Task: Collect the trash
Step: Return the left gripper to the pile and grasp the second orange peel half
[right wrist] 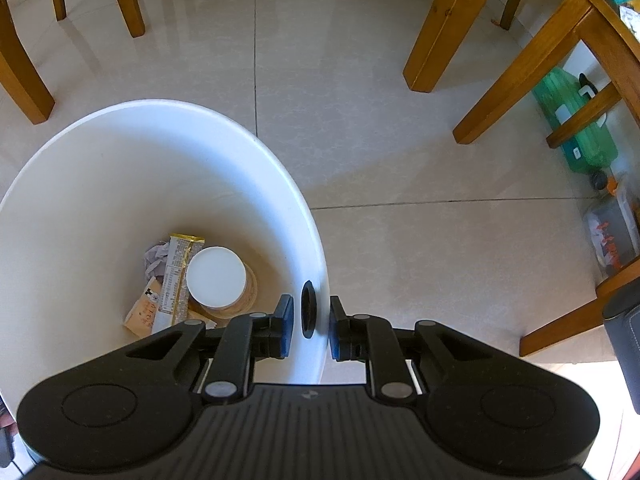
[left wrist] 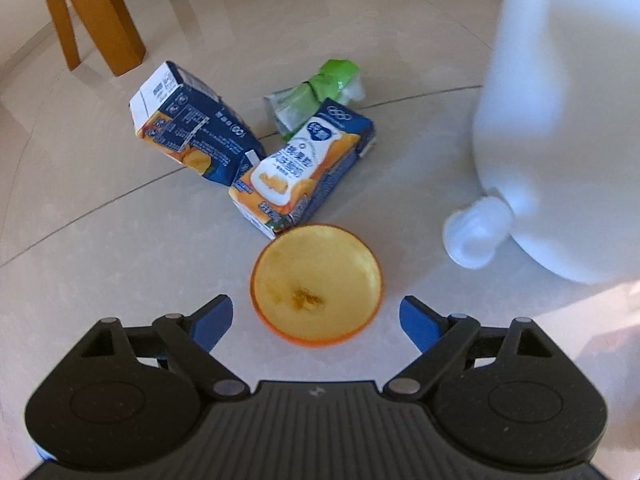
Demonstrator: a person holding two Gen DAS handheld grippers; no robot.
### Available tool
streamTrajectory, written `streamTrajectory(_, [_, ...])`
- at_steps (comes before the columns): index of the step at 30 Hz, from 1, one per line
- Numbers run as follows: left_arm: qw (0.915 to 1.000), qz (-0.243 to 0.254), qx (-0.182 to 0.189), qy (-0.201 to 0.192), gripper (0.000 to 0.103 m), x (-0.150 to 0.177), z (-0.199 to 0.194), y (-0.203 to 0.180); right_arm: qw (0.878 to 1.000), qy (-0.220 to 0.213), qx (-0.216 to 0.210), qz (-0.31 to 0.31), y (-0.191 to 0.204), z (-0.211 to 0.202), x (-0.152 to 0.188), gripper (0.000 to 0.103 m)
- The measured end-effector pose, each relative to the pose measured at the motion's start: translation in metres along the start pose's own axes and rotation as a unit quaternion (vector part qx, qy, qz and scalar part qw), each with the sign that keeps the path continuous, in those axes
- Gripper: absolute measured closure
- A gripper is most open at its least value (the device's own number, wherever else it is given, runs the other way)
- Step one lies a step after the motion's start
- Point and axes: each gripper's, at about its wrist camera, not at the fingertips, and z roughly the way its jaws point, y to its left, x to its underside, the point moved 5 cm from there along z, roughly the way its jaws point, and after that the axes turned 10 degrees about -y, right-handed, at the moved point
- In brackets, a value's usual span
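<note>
Down on the tiled floor [left wrist: 100, 240], the left gripper [left wrist: 316, 322] is hovering with its jaws spread wide around nothing, the orange peel half [left wrist: 316, 284] lying cup-up just ahead at twelve o'clock. Beyond it, two blue juice cartons [left wrist: 304, 168] are lying touching each other, with a crumpled green wrapper [left wrist: 320, 92] behind them. At two o'clock the white bin [left wrist: 560, 100] is standing. Meanwhile the right gripper [right wrist: 310, 326] is pinching the bin's rim [right wrist: 316, 240], wrappers and a white-lidded cup [right wrist: 216, 276] sitting at the bottom.
</note>
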Motion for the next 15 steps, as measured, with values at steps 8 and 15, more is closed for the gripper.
streamTrajectory(8, [0.9998,-0.016,-0.012,-0.003,0.013,0.000,0.017,-0.001,1.000,-0.004,0.006,-0.011,0.003,0.001,0.000,0.082])
streamTrajectory(15, [0.9988,-0.047,-0.014,0.002,0.028,0.001,0.022,0.002,1.000,-0.004,0.005,-0.010,0.003,0.001,0.001,0.082])
